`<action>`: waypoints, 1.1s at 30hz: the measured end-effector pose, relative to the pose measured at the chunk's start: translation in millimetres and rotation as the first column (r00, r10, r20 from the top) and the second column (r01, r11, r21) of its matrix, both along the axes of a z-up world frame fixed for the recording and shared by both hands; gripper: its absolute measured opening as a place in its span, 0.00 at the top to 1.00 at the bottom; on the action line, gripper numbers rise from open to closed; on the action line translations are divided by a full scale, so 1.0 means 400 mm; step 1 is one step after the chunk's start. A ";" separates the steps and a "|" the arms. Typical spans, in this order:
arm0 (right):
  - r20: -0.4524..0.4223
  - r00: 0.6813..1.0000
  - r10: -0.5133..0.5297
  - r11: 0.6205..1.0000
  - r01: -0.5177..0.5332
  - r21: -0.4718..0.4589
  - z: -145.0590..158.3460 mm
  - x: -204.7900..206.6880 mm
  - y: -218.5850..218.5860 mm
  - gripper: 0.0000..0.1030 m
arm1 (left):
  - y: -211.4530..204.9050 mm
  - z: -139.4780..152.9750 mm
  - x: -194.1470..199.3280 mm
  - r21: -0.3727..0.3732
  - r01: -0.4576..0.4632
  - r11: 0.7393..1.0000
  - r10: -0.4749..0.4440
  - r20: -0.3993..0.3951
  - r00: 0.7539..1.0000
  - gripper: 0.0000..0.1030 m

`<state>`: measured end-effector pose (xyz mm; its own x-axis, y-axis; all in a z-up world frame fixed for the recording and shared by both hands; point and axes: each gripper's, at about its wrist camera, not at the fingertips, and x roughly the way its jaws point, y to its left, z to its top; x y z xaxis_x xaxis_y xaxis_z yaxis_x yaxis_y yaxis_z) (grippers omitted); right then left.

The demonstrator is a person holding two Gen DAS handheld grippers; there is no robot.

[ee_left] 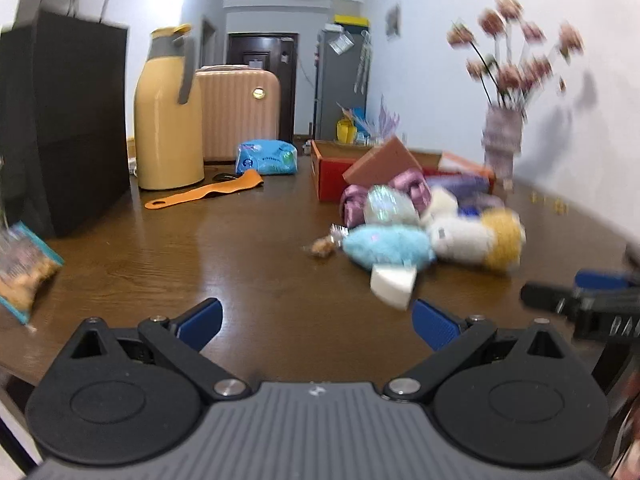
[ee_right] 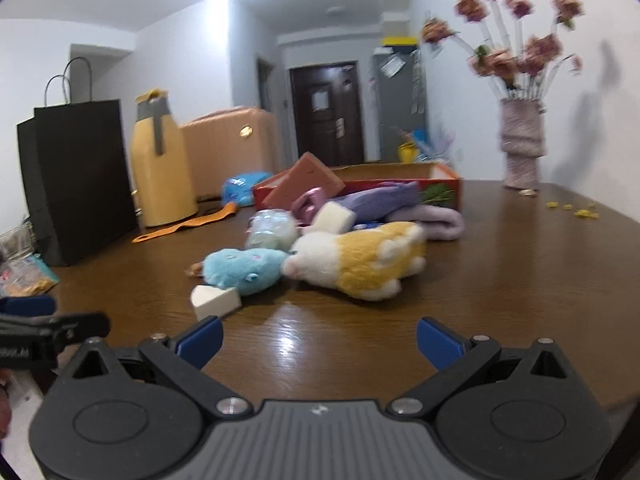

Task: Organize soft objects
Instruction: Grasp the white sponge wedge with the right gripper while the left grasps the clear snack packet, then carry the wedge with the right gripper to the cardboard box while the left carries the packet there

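Wooden table (ee_right: 500, 240), folded towel (ee_right: 436, 222) right view only

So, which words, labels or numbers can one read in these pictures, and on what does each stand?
"BA": white letters on the right gripper, cut off by the picture's edge; the rest cannot be read.
Left gripper: white lettering on its body, too blurred to read.
Blue pack: print too blurred to read.
Snack bag: print too blurred to read.
Papers on the grey cabinet: too small to read.
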<state>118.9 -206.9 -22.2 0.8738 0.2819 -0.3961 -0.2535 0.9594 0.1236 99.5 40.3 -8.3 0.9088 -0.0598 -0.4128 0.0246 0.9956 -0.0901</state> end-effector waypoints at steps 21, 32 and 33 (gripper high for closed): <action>-0.148 0.975 0.165 0.986 -0.167 -0.002 -0.039 0.182 0.250 0.68 | 0.021 -0.010 0.389 0.162 0.299 0.940 -0.267 -0.196 0.944 0.35; -0.160 0.981 0.107 0.994 -0.104 0.028 -0.039 0.159 0.132 0.69 | 0.021 -0.032 0.470 0.072 0.333 0.940 -0.306 -0.251 0.918 0.85; -0.158 0.982 0.100 0.995 -0.098 0.019 -0.038 0.157 0.128 0.69 | 0.022 -0.029 0.459 0.070 0.329 0.942 -0.303 -0.246 0.921 0.85</action>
<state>181.8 -155.9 -37.3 0.7681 0.3689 -0.5234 -0.3232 0.9290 0.1804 283.3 49.0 -19.9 0.7304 -0.2717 -0.6266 0.3311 0.9433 -0.0230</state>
